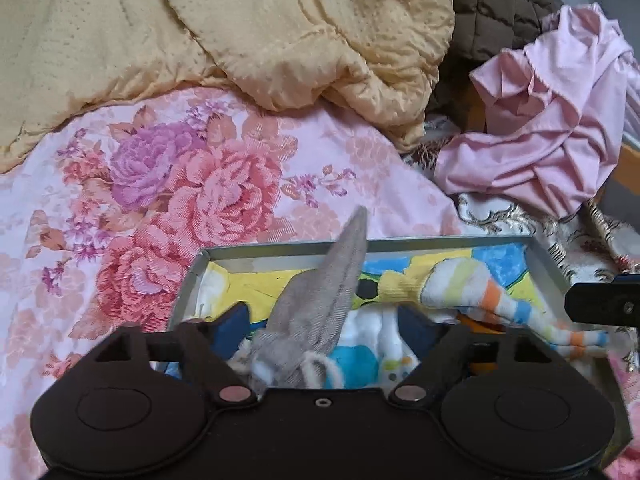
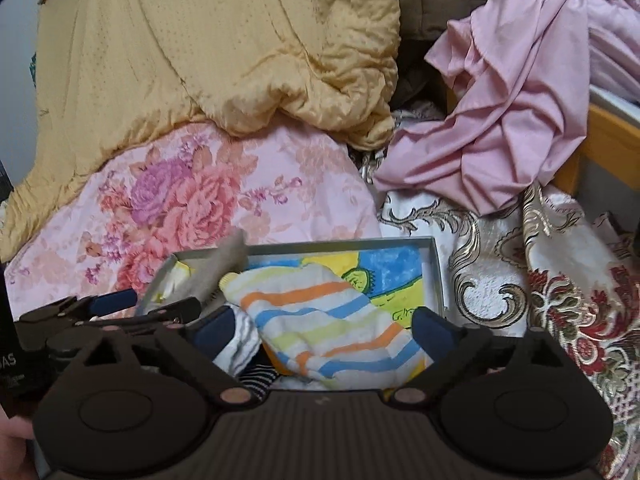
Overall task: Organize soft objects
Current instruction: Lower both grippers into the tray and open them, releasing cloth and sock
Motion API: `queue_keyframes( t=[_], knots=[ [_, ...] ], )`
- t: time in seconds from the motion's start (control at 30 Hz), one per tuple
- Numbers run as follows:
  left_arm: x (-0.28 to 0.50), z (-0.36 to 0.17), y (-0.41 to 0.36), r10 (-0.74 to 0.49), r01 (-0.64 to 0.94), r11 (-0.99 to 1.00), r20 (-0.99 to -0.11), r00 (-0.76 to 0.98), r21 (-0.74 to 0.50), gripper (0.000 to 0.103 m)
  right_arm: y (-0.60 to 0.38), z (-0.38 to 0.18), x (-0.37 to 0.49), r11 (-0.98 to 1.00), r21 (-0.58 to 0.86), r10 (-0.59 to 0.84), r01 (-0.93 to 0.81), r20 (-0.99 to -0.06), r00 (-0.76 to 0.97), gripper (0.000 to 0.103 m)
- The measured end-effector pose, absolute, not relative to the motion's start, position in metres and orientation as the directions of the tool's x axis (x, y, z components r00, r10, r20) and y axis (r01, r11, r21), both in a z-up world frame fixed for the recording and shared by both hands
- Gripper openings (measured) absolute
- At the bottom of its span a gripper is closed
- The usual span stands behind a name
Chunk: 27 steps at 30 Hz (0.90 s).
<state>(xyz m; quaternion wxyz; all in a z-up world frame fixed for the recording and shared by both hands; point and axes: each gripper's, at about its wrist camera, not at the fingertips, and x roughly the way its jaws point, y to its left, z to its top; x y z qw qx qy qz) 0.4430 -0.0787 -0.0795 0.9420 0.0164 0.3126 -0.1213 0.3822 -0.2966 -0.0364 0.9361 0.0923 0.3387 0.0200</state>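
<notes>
Partial lettering on 1 dark object, nothing else legible

In the right wrist view, a black object (image 2: pixel 9 354) at the far left edge, left of the gray tray (image 2: pixel 437 276), bore white letters that read "AS", cut off by the frame; smaller print beneath them was too blurred to read. The left wrist view showed no readable text, label or number.

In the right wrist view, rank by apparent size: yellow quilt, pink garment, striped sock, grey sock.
1. yellow quilt
2. pink garment
3. striped sock, enlarged by nearness to the camera
4. grey sock, partly hidden
</notes>
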Motion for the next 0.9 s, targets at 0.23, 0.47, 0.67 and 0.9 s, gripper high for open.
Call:
queue_keyframes(
  t=[0.23, 0.47, 0.67, 0.9],
  knots=[
    [0.391, -0.057, -0.064, -0.201, 0.191, 0.979, -0.536, 0.820, -0.074, 0.100, -0.293, -0.010, 0.350, 0.980, 0.199, 0.114, 0.008, -0.591, 0.798, 0.100],
    [0.322, -0.032, -0.036, -0.210, 0.138, 0.976, -0.543, 0.813, -0.171, 0.102, -0.279, 0.024, 0.291, 0.981, 0.188, 0.138, -0.040, -0.541, 0.830, 0.102],
    [0.252, -0.001, -0.033, -0.173, 0.129, 0.984, -0.525, 0.833, -0.120, 0.102, -0.267, 0.046, 0.221, 0.974, 0.214, 0.170, -0.068, -0.504, 0.847, 0.102],
    [0.180, 0.034, -0.033, -0.180, 0.150, 0.984, -0.480, 0.859, -0.101, 0.102, -0.266, 0.063, 0.148, 0.966, 0.246, 0.193, -0.081, -0.478, 0.857, 0.102]
  ],
)
